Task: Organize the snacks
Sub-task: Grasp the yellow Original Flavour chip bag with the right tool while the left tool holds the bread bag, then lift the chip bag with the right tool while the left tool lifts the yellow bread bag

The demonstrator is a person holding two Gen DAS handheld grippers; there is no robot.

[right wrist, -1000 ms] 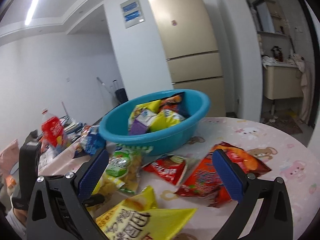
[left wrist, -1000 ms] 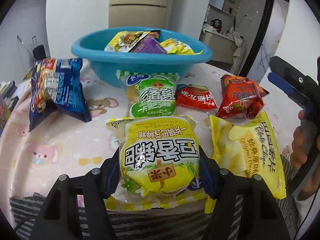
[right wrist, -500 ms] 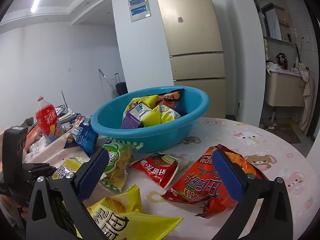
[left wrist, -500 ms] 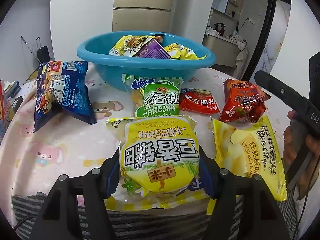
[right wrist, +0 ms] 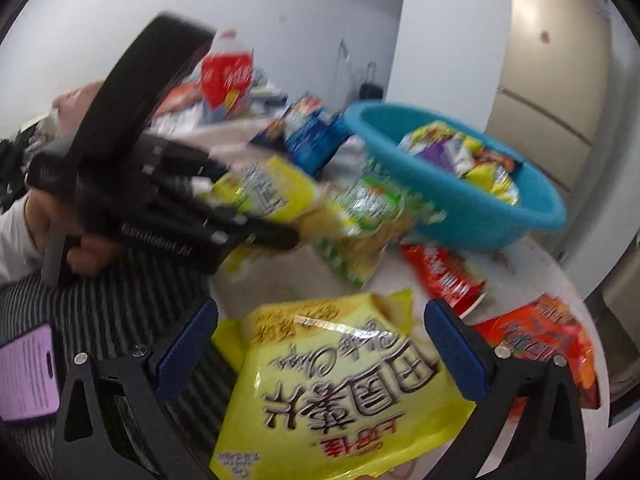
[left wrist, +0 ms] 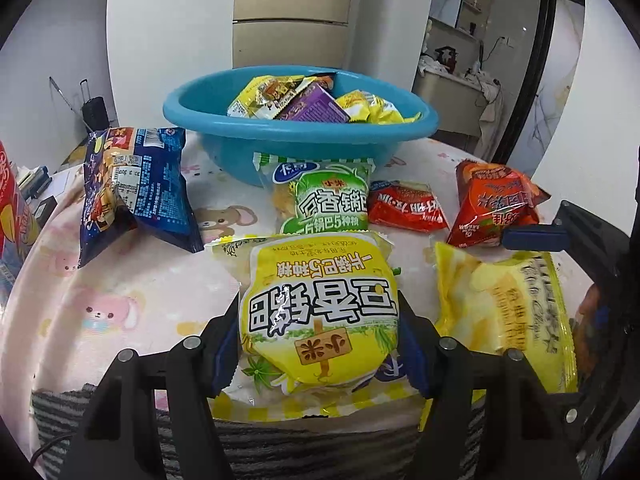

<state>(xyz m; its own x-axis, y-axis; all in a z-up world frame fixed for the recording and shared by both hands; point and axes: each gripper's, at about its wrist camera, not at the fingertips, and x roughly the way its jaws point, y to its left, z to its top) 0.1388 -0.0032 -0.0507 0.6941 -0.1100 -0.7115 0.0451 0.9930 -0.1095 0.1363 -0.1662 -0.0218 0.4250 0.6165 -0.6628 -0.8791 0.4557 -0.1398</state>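
On the near edge of the table (left wrist: 120, 280), with its pink cartoon-animal cloth, the left tongs (left wrist: 320, 344) are pinching a puffy yellow snack bag (left wrist: 320, 312) from both sides, blue pads pressed into its flanks. Just to its right lies a flatter yellow chip bag (right wrist: 340, 380), and the right tongs (right wrist: 320, 348) hover over it, spread wide with a pad off each side of the bag, not touching it as far as the blurred view shows. Behind the pinched bag sits a green snack bag (left wrist: 328, 200), leaning against the teal basin (left wrist: 416, 120), which holds several yellow and purple packets. Two red packets (left wrist: 408, 208) (left wrist: 492, 204) lie right of the green one, and a blue bag (left wrist: 136, 184) stands well to the left.
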